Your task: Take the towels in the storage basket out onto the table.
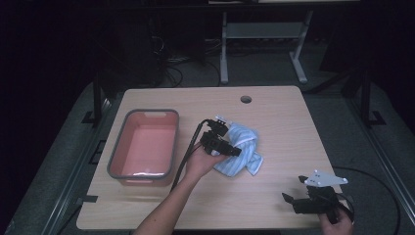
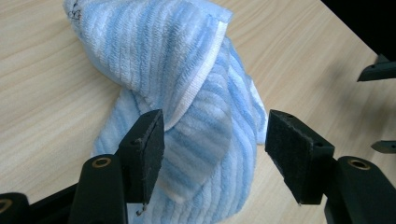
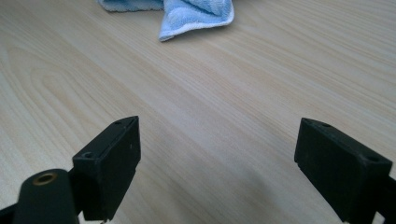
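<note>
The left gripper [image 2: 215,144] hangs open over a crumpled blue striped towel [image 2: 187,93], seemingly about to grasp; next, the jaws must close on a fold. The right gripper [image 3: 217,163] waits open, well apart, beside nothing but bare table [image 3: 187,93].

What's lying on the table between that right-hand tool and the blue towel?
Nothing: in the right gripper view, bare wooden table runs from the open right tool up to the towel.

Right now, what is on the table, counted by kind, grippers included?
Striped blue towel: 1
Pink bin with grey rim: 1
Handheld grippers: 2, the left gripper and the right gripper
Total: 4
</note>
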The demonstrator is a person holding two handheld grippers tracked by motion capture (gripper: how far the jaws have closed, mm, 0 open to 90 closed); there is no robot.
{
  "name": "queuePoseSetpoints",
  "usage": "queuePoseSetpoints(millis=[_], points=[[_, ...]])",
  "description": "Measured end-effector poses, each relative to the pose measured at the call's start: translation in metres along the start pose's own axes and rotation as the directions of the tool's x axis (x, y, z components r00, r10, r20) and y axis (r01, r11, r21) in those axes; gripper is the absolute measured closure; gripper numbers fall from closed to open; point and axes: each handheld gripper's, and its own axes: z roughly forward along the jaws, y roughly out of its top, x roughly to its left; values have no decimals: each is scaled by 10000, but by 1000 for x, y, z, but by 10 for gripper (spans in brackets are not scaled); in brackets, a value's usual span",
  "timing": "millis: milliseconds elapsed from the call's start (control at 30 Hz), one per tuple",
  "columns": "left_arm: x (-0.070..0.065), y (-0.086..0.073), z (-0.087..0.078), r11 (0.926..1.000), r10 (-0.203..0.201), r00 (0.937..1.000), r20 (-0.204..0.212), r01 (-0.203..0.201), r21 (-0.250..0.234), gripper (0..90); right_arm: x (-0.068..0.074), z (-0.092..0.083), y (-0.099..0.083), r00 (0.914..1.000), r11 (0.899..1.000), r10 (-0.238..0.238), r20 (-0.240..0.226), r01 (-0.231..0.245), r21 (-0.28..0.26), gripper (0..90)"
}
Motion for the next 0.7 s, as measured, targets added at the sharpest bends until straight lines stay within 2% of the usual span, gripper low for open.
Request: queuePoseSetpoints(millis=[133,200,233,300,400,700], points=[[-1,-4,-4,9999,-56,9999,95,57,-144,369,1,0,0,10000,10000,-10,6,10,-21,139],[-1,-5,-7,9999,77,9999,155,-76,-86,369,0,0,0,10000,10000,-6,41,6,6,139],[-2,-7,-8,9998,-6,9998,193,10,-187,369,0,0,0,10000,10000,-8,43,8,0,139],[-3,-8,-11,9998,197,9996,182,-196,-108,369,0,0,0,10000,10000,-13,73,13,4,139],[-4,-11,-14,9996,218,9996,175,-215,-170,369,-1,0,0,9999,10000,52,90,-52,25,139],[-2,-25,-19,9997,109,9989,450,-98,-244,361,-2,-1,-1,9999,10000,75,116,-75,-4,139]])
